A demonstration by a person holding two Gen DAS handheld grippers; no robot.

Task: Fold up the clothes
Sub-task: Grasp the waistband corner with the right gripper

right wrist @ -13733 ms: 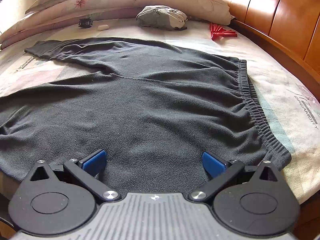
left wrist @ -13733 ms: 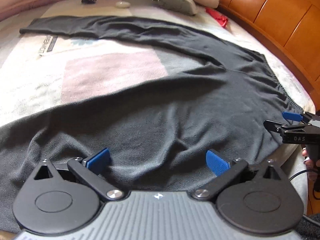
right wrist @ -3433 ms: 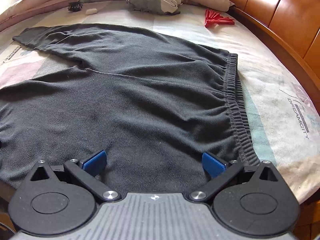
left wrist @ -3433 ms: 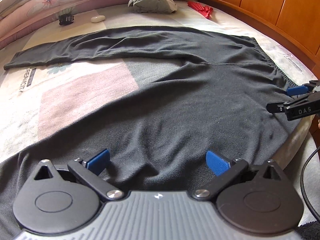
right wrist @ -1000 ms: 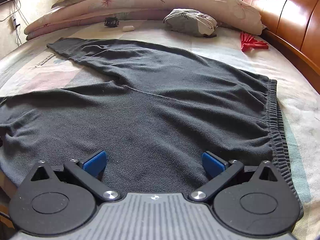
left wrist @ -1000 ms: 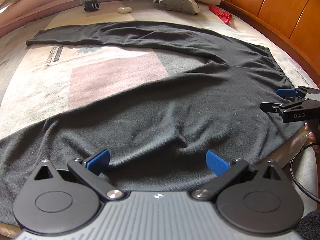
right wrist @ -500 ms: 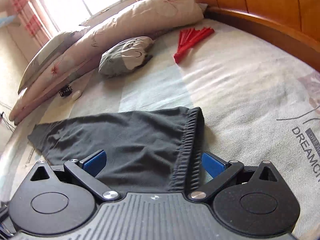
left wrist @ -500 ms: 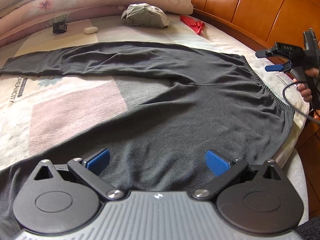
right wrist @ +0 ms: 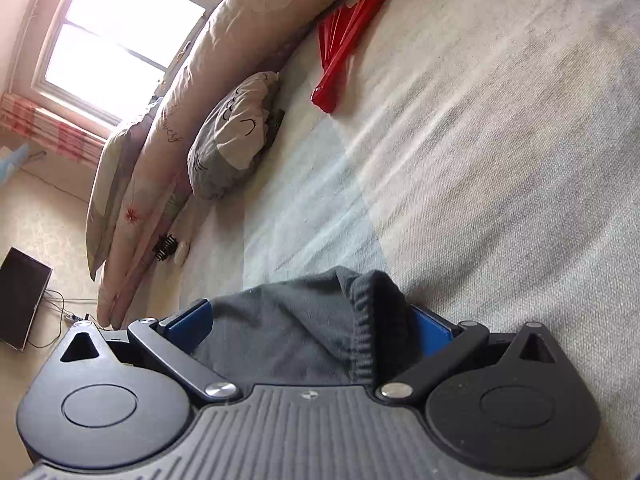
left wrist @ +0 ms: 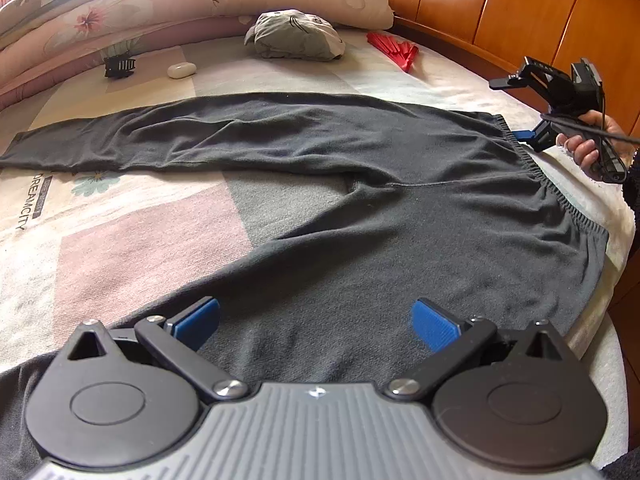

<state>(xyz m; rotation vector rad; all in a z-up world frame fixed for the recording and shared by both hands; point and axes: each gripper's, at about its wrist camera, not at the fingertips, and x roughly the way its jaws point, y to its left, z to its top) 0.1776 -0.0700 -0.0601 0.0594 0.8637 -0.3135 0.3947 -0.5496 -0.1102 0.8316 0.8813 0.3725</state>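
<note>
Black trousers (left wrist: pixel 360 216) lie spread flat on the bed, legs reaching left and the elastic waistband (left wrist: pixel 560 196) at the right. My left gripper (left wrist: pixel 316 320) hovers open over the near leg, touching nothing. My right gripper (left wrist: pixel 504 109), held in a hand (left wrist: pixel 584 148), is at the far corner of the waistband. In the right wrist view the right gripper (right wrist: pixel 310 322) is rolled sideways and open. The bunched waistband corner (right wrist: pixel 360 320) of the trousers (right wrist: pixel 280 332) sits between its blue fingers (right wrist: pixel 188 320).
A grey folded bundle (left wrist: pixel 296 36), a red fan (left wrist: pixel 394 50), a white case (left wrist: pixel 181 70) and a black hair clip (left wrist: pixel 119 65) lie beyond the trousers. Pillows (left wrist: pixel 200 0) line the far side. A wooden headboard (left wrist: pixel 500 12) runs along the right.
The right gripper has moved from the near waistband side to its far corner, rolled sideways, and now has the corner between its fingers. The left gripper has shifted slightly and stays open.
</note>
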